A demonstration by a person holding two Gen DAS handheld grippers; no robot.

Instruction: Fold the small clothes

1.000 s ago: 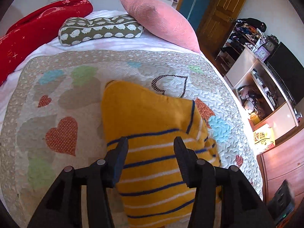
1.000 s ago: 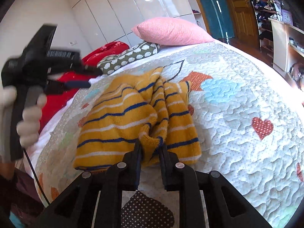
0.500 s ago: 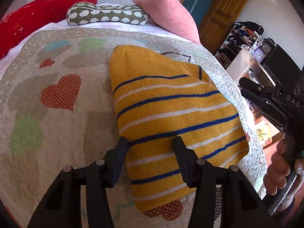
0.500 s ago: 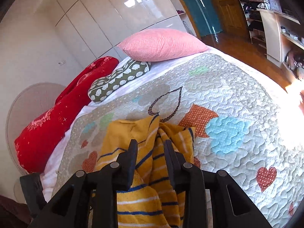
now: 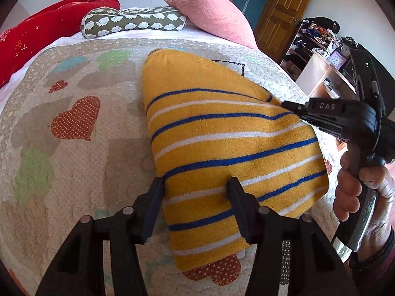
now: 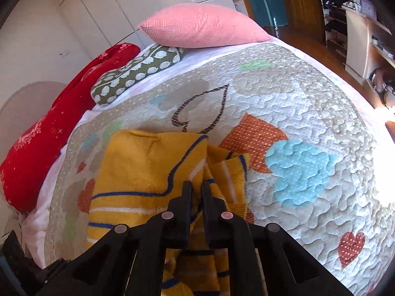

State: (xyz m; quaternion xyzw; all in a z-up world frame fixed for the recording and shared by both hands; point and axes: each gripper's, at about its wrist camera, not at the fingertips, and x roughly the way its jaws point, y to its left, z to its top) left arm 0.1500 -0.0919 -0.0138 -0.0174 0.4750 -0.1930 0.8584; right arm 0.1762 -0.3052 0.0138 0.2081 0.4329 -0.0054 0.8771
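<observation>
A yellow knit garment with blue and white stripes (image 5: 222,145) lies on the quilted bedspread (image 5: 74,167); it also shows in the right wrist view (image 6: 148,172). My left gripper (image 5: 195,185) is open and hovers over the garment's near left edge. My right gripper (image 6: 196,187) is shut on a fold of the garment and holds it over the body of the garment. It shows in the left wrist view (image 5: 293,109) at the garment's right edge, with the hand behind it.
A pink pillow (image 5: 205,12), a grey patterned bolster (image 5: 133,23) and a red blanket (image 5: 44,27) lie at the head of the bed. A wooden door (image 5: 279,17) and cluttered shelves (image 5: 328,56) stand to the right.
My right gripper has carried the pinched fold up and across the garment toward the head of the bed. The garment now lies flatter and spread. My left gripper stayed open, shifting slightly.
</observation>
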